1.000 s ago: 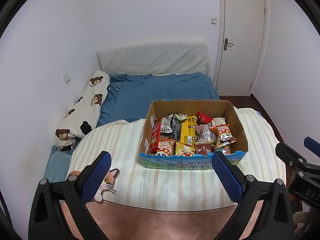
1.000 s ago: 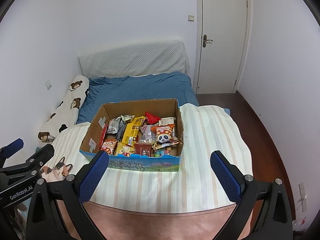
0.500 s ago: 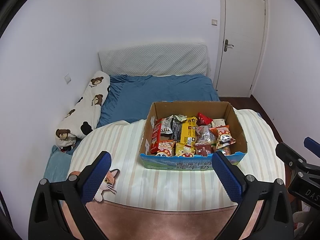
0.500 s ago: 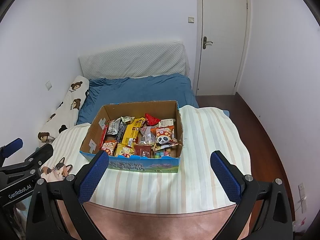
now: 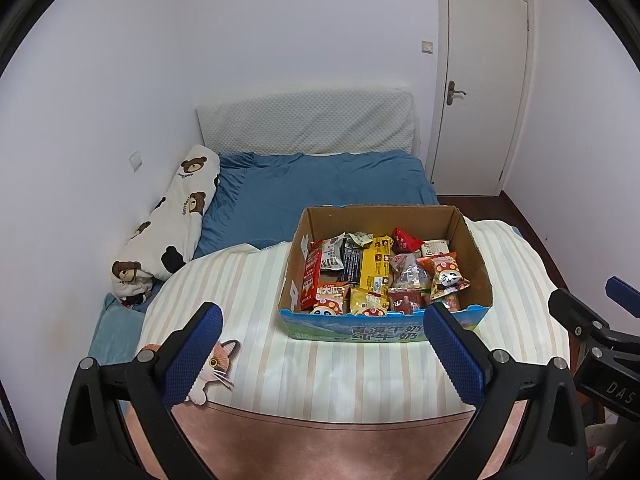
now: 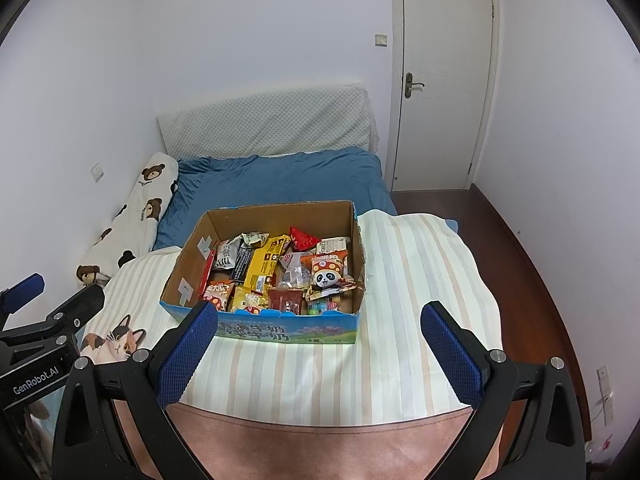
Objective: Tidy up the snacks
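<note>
The cardboard box (image 5: 472,248) sits on the striped blanket (image 5: 248,280), snack packets (image 5: 374,268) inside; behind it lies the bed (image 5: 320,184), apparently with a bear-print pillow (image 5: 176,220) along its left edge.

My left gripper (image 5: 320,354) is spread wide, its blue-padded fingers (image 5: 194,354) far apart with nothing between them. My right gripper (image 6: 318,354) is spread just as wide and equally empty. I hold the two side by side at about the same height, both tilted forward and down.
</note>
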Available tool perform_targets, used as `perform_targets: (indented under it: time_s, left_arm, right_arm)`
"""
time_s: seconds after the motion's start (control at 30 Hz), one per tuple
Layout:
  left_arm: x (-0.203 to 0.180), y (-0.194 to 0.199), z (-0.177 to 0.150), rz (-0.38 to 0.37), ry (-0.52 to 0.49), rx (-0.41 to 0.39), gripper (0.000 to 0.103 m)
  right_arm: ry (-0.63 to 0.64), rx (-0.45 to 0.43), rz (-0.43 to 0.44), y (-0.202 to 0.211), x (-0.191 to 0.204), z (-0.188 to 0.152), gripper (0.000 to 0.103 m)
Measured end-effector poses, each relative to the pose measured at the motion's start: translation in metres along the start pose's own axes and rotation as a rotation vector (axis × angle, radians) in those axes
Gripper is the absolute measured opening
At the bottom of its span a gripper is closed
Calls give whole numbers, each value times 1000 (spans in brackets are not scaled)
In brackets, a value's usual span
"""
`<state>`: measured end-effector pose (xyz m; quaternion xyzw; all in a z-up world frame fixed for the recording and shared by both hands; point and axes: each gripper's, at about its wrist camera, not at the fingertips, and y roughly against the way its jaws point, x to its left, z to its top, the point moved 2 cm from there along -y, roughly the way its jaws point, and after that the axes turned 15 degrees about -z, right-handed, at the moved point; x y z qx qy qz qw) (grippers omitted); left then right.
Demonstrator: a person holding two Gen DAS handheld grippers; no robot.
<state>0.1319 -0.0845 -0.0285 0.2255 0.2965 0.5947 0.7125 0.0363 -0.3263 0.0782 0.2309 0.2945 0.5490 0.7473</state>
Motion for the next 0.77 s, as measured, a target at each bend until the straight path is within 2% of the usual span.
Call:
perform_targets:
  time_s: [0.77]
  left_arm:
    - [1,1,-2,-6,-10,0,103]
  right_arm:
    - [-17,10,-2,2,-1,-7,103]
